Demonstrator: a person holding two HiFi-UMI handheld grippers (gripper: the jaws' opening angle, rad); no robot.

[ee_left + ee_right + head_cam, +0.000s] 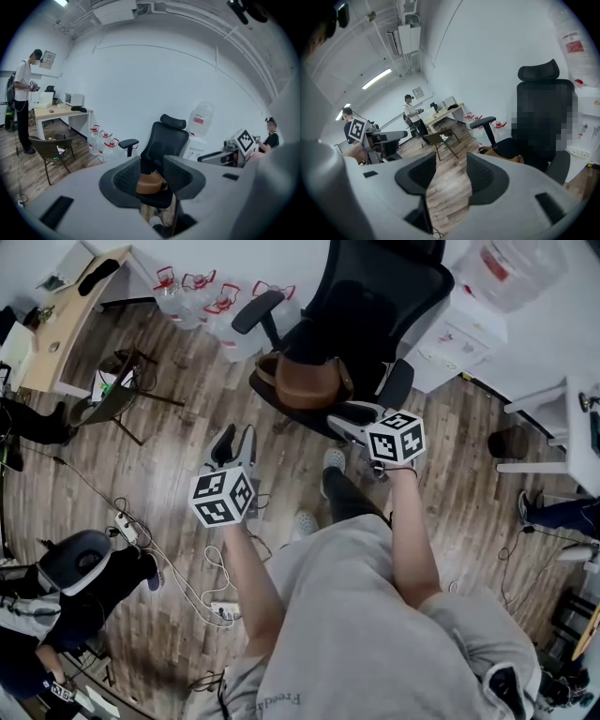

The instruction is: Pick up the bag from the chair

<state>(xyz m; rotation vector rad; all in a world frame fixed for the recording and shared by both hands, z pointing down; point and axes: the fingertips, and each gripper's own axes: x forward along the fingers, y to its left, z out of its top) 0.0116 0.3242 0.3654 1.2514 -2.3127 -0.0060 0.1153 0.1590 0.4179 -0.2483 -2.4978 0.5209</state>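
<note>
Brown leather bag (302,381) sat slumped on the seat of the office chair (375,306), looking soft and floppy, probably best pinched at its top rim or strap, while left gripper (235,444) and right gripper (345,427) hovered near that chair, fingers parted and empty.

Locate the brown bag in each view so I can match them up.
Head view: brown bag upper centre, on the seat of the black office chair.
Left gripper view: bag low centre, on that seat.
Right gripper view: bag right of centre, on the seat.
Shared landmark: the black office chair.
</note>
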